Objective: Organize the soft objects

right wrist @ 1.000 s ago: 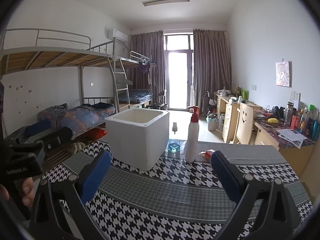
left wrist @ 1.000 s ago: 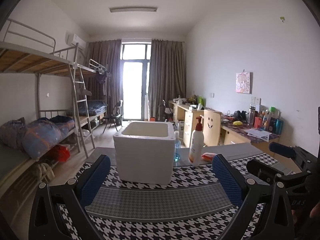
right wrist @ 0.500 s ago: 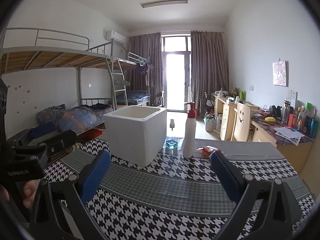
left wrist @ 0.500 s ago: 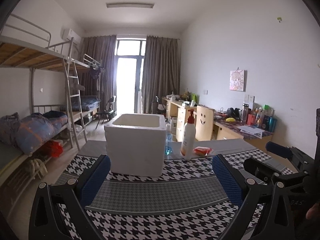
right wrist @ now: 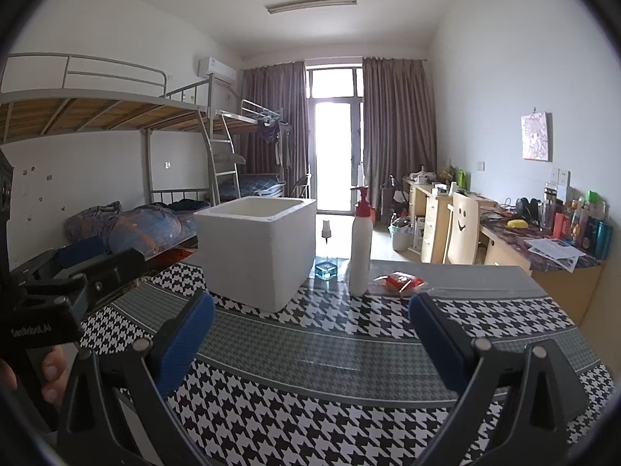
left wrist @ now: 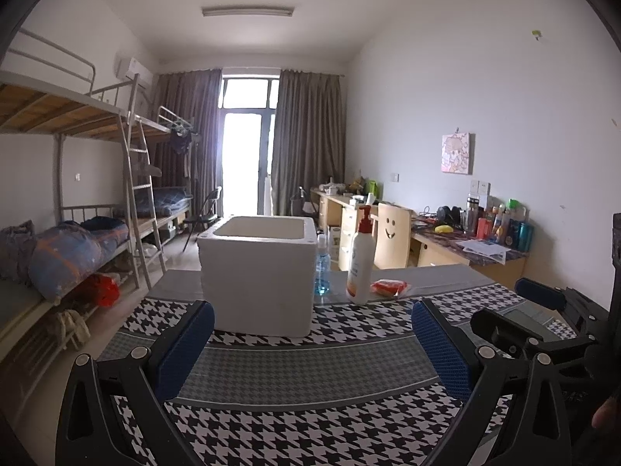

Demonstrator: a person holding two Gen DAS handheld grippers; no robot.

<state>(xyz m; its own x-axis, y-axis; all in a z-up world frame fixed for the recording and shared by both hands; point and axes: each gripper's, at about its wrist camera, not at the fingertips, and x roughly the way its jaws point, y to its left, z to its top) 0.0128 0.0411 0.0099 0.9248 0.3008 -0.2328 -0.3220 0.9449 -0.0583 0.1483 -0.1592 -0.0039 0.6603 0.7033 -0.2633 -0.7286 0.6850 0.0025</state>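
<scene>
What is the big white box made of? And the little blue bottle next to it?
The white box looks like foam, probably polystyrene: thick walls, matte, slightly grainy surface. The blue bottle seems clear glass or hard plastic, since light passes through it and blue liquid shows at the bottom; which one is hard to tell.

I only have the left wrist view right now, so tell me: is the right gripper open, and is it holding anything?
Observer: The right gripper is open, with nothing between its pads, above the houndstooth tablecloth.
Operator: And the blue bottle half hidden behind the foam box?
Observer: The right wrist view shows it whole. It has a square base and stands between the foam box and the pump bottle.
</scene>
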